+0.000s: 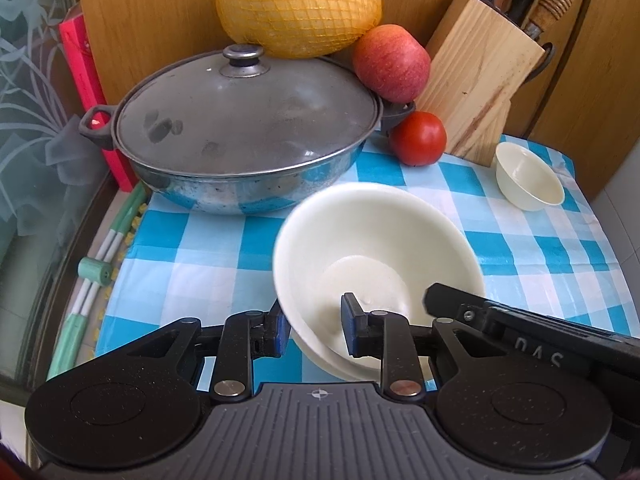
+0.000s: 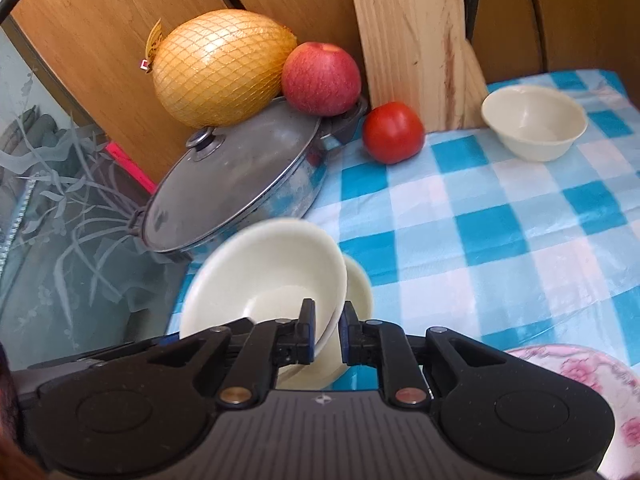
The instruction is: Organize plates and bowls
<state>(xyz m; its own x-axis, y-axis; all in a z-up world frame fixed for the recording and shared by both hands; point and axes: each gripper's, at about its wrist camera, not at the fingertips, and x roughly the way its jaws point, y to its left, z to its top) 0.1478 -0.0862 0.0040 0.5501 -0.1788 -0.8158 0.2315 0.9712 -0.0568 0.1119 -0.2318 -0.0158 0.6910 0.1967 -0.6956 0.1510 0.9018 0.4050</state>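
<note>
The left gripper [image 1: 313, 322] straddles the near rim of a cream bowl [image 1: 372, 240], its blue pads on either side of the wall with gaps showing, so whether it truly pinches I cannot tell; the right gripper [image 2: 325, 330] has the same rim between its pads, and there too contact is unclear; the bowl is tilted and sits nested in a second cream bowl [image 2: 360, 288] on the blue checked cloth [image 2: 500, 240] over the counter; a small cream bowl [image 2: 534, 120] stands well apart at the far right, just beside the wooden knife block [image 1: 476, 92]; a lidded pan [image 1: 240, 132] sits behind, with a netted pomelo [image 1: 298, 4] and an apple [image 1: 392, 62] touching it and a tomato [image 1: 418, 138] beside; a floral plate [image 2: 580, 384] shows at the right view's lower edge.
</note>
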